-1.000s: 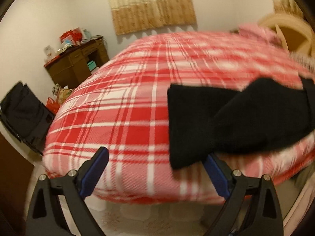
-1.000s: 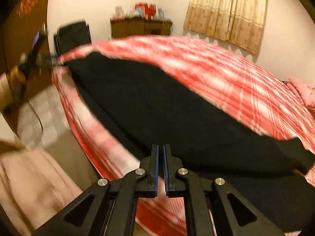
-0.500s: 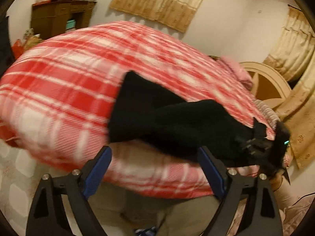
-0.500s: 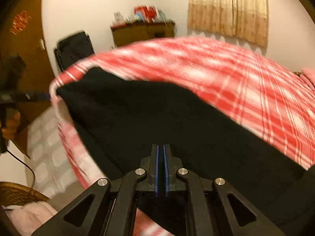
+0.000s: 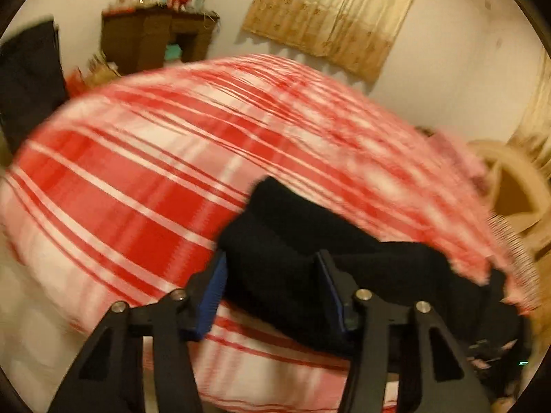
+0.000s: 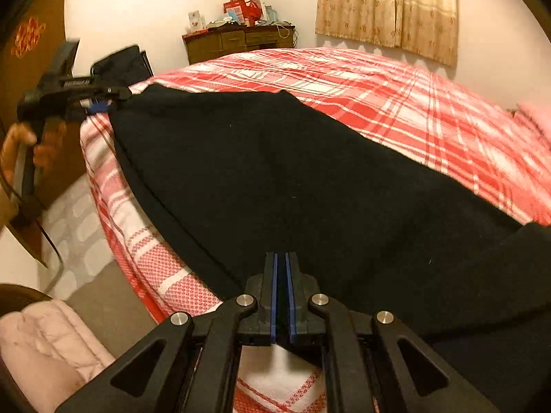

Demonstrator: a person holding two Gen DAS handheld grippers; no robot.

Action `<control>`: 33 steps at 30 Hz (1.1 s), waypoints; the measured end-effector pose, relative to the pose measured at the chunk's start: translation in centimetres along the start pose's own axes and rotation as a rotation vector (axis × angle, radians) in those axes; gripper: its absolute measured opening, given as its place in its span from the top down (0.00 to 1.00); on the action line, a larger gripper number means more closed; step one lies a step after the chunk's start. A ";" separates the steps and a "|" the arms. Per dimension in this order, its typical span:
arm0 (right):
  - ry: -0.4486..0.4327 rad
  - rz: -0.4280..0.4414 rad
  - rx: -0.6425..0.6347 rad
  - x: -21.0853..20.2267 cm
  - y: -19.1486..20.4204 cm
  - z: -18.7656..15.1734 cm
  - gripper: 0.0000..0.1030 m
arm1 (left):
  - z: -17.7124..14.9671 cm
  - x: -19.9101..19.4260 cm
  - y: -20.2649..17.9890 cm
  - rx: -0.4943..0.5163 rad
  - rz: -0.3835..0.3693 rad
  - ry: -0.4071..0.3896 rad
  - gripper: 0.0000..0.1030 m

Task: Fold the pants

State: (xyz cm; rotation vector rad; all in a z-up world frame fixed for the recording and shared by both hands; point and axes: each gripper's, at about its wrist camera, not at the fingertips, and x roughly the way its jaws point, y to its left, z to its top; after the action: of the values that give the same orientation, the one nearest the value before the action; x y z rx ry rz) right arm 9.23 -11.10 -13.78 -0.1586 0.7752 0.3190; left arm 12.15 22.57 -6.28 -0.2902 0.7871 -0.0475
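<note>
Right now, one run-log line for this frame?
left gripper: closing around black pants end | right gripper: shut on pants edge | pants: flat on plaid bedspread

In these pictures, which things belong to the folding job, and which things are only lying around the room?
For the job:
- black pants, spread on the plaid bed cover
- right gripper, shut on the pants' near edge
- left gripper, jaws closing around the pants' end

Lying about:
- wooden desk with clutter
- curtain
- pink padded garment
- dark chair
</note>
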 end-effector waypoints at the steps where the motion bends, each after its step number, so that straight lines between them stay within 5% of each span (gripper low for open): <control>1: -0.003 -0.010 -0.016 -0.1 0.2 -0.1 0.95 | 0.0 -0.5 0.1 0.003 0.040 -0.002 0.25; 6: -0.008 0.017 -0.012 -0.7 -0.3 0.4 0.95 | -0.6 -3.8 0.6 0.059 0.289 -0.090 0.21; 12: -0.174 0.190 0.110 -4.3 -2.5 5.5 0.94 | -1.6 -3.8 -4.4 0.212 0.286 -0.229 0.21; 14: -0.196 0.240 0.170 -4.1 -3.7 7.5 0.82 | -1.6 -2.0 -5.7 0.241 0.292 -0.221 0.21; 16: -0.217 0.286 0.255 -3.2 -5.5 9.0 0.34 | -2.4 0.7 -6.5 0.246 0.315 -0.165 0.21; 17: -0.228 0.300 0.289 -2.7 -6.2 9.5 0.28 | -3.1 1.9 -6.7 0.237 0.326 -0.133 0.21; 19: -0.206 0.343 0.357 -0.8 -7.9 10.8 0.27 | -4.4 3.2 -6.9 0.241 0.358 -0.104 0.20; 22: -0.148 0.371 0.361 2.3 -8.5 12.9 0.27 | -6.3 2.9 -7.9 0.309 0.429 -0.168 0.17; 25: -0.105 0.376 0.327 5.0 -7.6 13.7 0.28 | -6.8 2.2 -7.8 0.279 0.406 -0.180 0.16; 33: 0.007 0.434 0.217 6.7 -2.7 10.8 0.28 | -7.8 2.0 -8.0 0.308 0.409 -0.183 0.14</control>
State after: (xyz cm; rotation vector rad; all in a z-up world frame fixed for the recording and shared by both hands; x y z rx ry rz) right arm 21.76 -9.36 -10.80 0.2172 0.8432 0.6413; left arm 8.59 12.69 -10.72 0.1600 0.6336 0.2383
